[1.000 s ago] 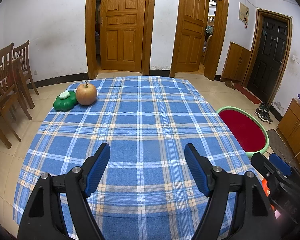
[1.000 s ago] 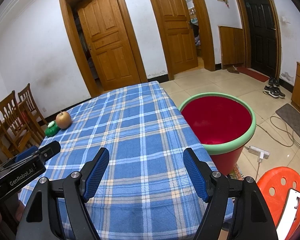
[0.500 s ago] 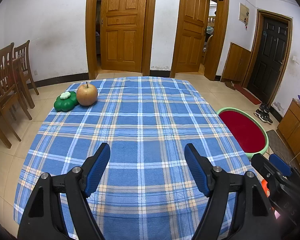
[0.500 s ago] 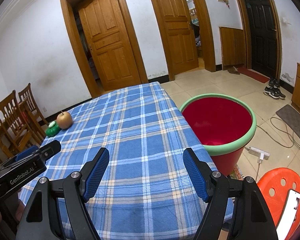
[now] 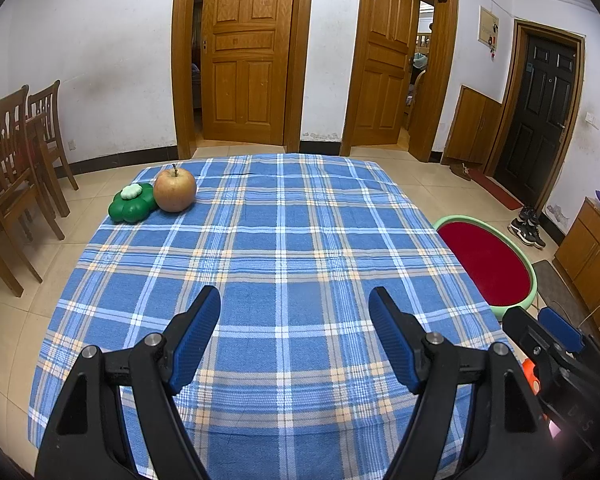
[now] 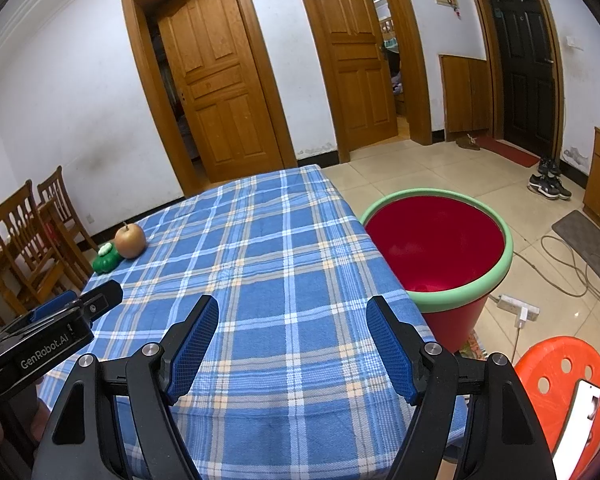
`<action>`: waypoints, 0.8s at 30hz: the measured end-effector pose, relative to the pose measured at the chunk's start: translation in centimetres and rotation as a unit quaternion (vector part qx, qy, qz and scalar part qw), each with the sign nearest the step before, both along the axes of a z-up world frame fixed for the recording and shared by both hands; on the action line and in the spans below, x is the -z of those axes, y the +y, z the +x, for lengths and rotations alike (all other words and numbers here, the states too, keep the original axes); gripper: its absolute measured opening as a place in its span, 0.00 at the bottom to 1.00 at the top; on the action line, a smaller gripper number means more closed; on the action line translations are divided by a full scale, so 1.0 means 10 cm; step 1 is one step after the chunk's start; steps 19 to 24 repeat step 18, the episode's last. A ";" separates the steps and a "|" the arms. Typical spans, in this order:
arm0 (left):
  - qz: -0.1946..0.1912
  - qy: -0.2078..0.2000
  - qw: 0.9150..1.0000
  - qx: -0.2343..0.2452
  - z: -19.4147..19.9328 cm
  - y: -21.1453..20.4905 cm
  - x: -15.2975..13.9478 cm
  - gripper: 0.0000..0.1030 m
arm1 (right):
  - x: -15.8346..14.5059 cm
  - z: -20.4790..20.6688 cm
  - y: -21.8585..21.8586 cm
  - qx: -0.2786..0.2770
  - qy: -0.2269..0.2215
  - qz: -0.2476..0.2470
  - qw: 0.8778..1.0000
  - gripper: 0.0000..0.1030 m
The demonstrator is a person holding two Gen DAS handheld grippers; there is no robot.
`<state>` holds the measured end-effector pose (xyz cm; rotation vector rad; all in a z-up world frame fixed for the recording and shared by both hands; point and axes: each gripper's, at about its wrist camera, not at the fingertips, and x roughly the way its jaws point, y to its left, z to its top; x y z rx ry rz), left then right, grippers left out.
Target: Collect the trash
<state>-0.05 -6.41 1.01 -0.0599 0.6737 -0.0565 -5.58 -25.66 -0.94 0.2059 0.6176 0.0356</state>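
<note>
Left gripper point(image 5: 294, 322) hangs over the near edge of the table point(image 5: 284, 248), jaws spread wide, nothing between the blue pads point(image 5: 194, 336). Right gripper point(image 6: 292, 332) same: jaws apart, empty, over the near edge toward the table's right side.

Table has a blue plaid tablecloth point(image 6: 268, 264). At its far-left corner: an apple point(image 5: 175, 190), stem up, touching a green clover-shaped item point(image 5: 132, 204) with a small white piece on top. The green item sits right at the left edge; the apple is on its inner side. Both well apart from either gripper.

Red bin with a green rim point(image 6: 440, 248) stands on the floor just beside the table's right edge, open top, inside looks bare from the right wrist view. Orange plastic stool point(image 6: 560, 380) on the floor near it, a white flat item lying on it. Wooden chairs point(image 5: 16, 160) left of the table.
</note>
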 end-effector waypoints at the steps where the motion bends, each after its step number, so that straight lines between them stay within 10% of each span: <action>1: 0.000 0.000 1.000 0.000 0.00 0.00 0.00 0.74 | 0.00 0.00 0.00 0.000 0.000 0.000 1.000 0.75; 24: -0.001 0.000 1.000 -0.001 -0.01 0.01 0.00 0.74 | -0.03 0.00 0.02 -0.001 0.000 -0.001 1.000 0.75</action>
